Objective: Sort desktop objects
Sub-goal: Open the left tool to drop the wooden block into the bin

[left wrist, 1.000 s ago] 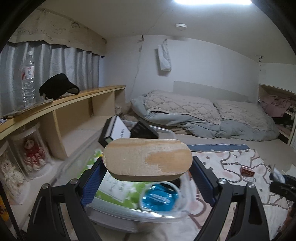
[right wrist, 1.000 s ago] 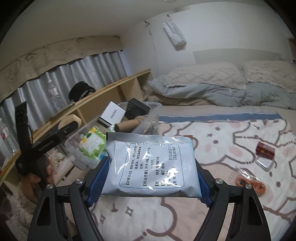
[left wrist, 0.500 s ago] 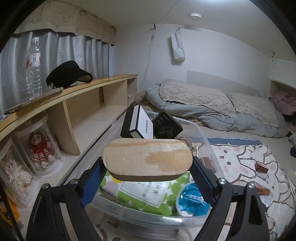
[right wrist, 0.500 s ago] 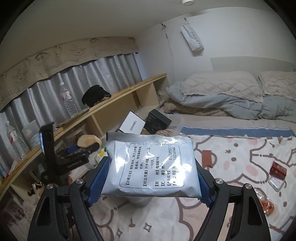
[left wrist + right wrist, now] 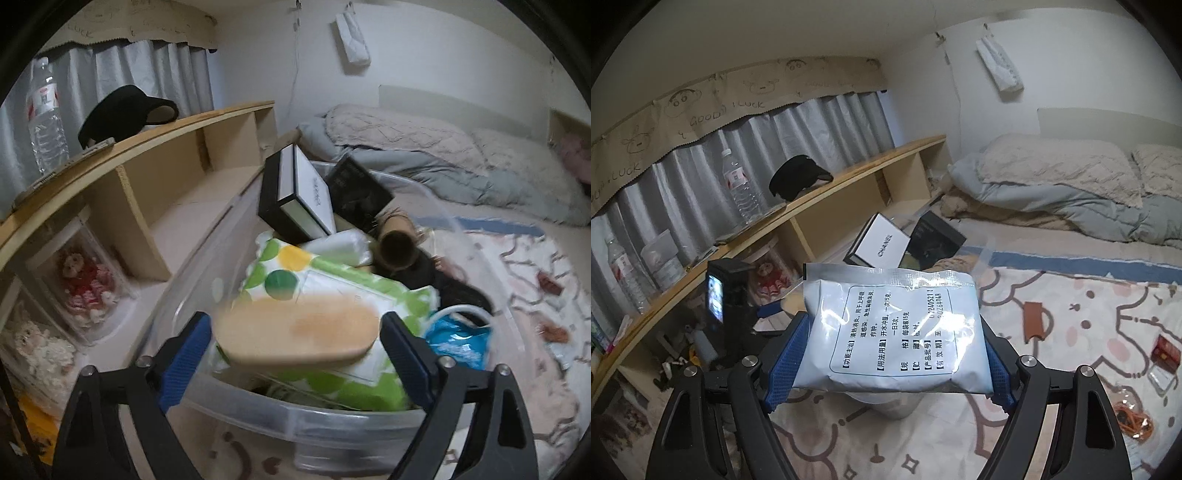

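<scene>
Dropping into the bin, the wooden block (image 5: 299, 332) sits blurred between my left gripper (image 5: 295, 336) fingers, whose jaws are opening; there's a gap at both blue pads, so they no longer press on it. It hangs just above the green-and-white wipes pack (image 5: 332, 280) inside the clear plastic bin (image 5: 332, 421). Further in the bin I see a black-and-white box (image 5: 299, 195) leaning on a dark box (image 5: 360, 188), a cardboard tube (image 5: 397, 247) and a blue packet (image 5: 458, 343). Over on my right gripper (image 5: 890, 328), the fingers are spread wide and clamped on the edges of a white sachet (image 5: 894, 328) printed with text, held flat above the patterned sheet (image 5: 1071, 295). On that sheet lie a brown card (image 5: 1033, 319), a small red box (image 5: 1164, 350) and an orange bundle (image 5: 1136, 421). Along the wall runs a wooden shelf (image 5: 849, 173) carrying a water bottle (image 5: 740, 188) and a black visor (image 5: 798, 177).
</scene>
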Available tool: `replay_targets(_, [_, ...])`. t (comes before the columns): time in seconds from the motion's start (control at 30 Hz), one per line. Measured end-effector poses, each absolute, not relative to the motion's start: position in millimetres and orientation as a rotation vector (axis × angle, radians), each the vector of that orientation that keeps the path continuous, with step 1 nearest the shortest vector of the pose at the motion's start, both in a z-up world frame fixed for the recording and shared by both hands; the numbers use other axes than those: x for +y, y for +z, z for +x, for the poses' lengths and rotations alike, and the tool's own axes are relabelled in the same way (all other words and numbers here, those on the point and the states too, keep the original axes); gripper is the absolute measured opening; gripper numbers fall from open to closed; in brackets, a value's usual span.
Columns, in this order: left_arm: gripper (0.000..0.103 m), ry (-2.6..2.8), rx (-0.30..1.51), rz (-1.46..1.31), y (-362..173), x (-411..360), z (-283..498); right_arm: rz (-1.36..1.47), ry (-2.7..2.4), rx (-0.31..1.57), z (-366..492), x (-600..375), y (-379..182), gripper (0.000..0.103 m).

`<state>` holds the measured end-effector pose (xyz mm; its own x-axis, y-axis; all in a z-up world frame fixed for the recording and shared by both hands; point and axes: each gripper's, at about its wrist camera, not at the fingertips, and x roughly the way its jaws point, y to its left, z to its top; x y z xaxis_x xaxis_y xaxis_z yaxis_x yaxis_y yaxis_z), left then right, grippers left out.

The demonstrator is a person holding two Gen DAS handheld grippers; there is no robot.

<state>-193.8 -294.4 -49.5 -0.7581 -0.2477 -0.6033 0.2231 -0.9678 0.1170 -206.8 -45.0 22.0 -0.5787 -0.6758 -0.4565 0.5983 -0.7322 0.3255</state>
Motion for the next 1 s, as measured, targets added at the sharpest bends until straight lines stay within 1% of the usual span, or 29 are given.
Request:
replay_targets(0.03, [0.097,-2.728,-0.067,0.940,-50.3,-295.2,-193.4,0.746,-2.276,-0.174,-209.4,-50.0,21.2,0.084])
replay_targets(0.17, [0.098,-2.735,-0.070,0.924,-47.7,-296.5,-187.4,0.776,-2.261,-0.141,-216.8,-66.2,17.8,0.084])
replay_targets(0.43, [0.098,-2.788,0.062,0.833,-26.0,-307.8,-151.5,0.888,-2.191,-0.131,-237.7,-107.3,0.0,0.084])
replay_targets(0.6, [0.098,-2.795,0.075,0.828,-20.9,-310.1,-134.0,0.929,-2.202,0.007,-250.2,-143.6,-11.5,0.084])
replay_targets(0.8, [0.098,-2.795,0.075,0.826,-22.0,-309.5,-122.1,1.024,-2.179,0.056,-264.0,-168.2,-32.0,0.084])
replay_targets(0.83, [0.098,-2.791,0.072,0.827,-23.1,-309.0,-120.7,1.041,-2.182,0.085,-263.6,-172.4,-36.7,0.090])
replay_targets(0.87, [0.098,-2.788,0.068,0.827,-24.1,-308.6,-119.3,1.040,-2.198,0.109,-262.5,-174.3,-39.9,0.093])
replay_targets(0.93, [0.102,-2.783,0.064,0.830,-25.3,-307.6,-117.7,1.003,-2.245,0.166,-257.7,-174.3,-42.8,0.103])
replay_targets(1.0, [0.102,-2.785,0.067,0.828,-25.9,-307.1,-115.5,0.980,-2.273,0.167,-257.6,-169.4,-40.8,0.103])
